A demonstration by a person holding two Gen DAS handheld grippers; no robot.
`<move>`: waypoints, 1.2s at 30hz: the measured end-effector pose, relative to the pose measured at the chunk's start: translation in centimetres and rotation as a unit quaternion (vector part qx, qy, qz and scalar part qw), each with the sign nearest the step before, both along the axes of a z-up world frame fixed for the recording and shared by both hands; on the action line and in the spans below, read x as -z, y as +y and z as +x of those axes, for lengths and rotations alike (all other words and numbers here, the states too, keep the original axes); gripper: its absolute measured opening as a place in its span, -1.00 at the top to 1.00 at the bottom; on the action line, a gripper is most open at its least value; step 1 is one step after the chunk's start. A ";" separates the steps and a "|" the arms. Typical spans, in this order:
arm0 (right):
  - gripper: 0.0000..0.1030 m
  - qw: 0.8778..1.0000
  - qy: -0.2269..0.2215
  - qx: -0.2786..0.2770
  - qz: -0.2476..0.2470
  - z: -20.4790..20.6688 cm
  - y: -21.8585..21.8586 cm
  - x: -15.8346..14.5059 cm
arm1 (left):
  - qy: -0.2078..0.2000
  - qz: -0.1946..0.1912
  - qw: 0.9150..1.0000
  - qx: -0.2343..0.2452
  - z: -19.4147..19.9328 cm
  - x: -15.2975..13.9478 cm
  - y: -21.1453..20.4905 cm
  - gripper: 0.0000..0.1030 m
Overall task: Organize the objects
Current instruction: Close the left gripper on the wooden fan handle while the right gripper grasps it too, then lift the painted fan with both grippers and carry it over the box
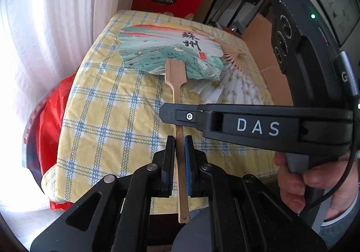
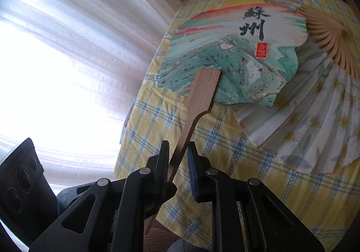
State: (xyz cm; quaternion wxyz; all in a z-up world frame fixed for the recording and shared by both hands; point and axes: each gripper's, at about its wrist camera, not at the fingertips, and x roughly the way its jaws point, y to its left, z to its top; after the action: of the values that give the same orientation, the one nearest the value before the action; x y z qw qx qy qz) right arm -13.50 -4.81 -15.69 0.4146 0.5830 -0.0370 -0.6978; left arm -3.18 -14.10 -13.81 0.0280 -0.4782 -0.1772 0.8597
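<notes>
The fan (image 1: 171, 54) handle (image 1: 180, 139) is clamped by both closed claws, left (image 1: 179, 150) and right (image 2: 178, 157) (paper resting on the table (image 1: 108, 117)).

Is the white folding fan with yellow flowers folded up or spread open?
Spread open. The white folding fan has its pleats fanned wide on the checked tablecloth, ribs splayed, partly under the painted paddle fan.

Both my grippers point down, jaws nearly together.

My left gripper (image 1: 179, 153) is clamped tight; my right gripper (image 2: 177, 157) crosses just ahead of it, narrowed almost to closing, my right hand (image 1: 315, 182) wrapped around its grip.
</notes>
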 end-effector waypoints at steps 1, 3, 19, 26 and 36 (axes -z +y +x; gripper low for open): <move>0.68 1.000 0.002 0.000 -0.002 0.1 0.1 -0.2 | 0.003 0.002 1.000 0.000 0.1 -0.1 0.0 0.84; 0.68 1.000 0.002 0.003 -0.010 0.0 0.4 -0.5 | 0.007 0.002 1.000 0.001 0.2 -0.4 0.0 0.84; 0.70 0.997 0.071 0.008 -0.041 0.1 3.4 -6.9 | 0.066 -0.007 0.998 0.020 0.0 -5.7 2.6 0.82; 0.70 0.994 0.095 0.021 -0.046 -0.7 6.1 -9.9 | 0.088 -0.017 0.995 0.040 -1.2 -8.4 4.9 0.82; 0.70 0.988 0.131 0.059 -0.048 -3.0 12.6 -14.6 | 0.111 -0.015 0.990 0.084 -3.9 -12.0 10.8 0.82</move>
State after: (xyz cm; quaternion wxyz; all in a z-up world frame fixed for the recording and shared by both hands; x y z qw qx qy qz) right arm -16.50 7.82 -1.13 0.4014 0.4623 -0.0503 -0.7891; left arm -7.12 -3.35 -1.77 0.1128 -0.3933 -0.1194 0.9046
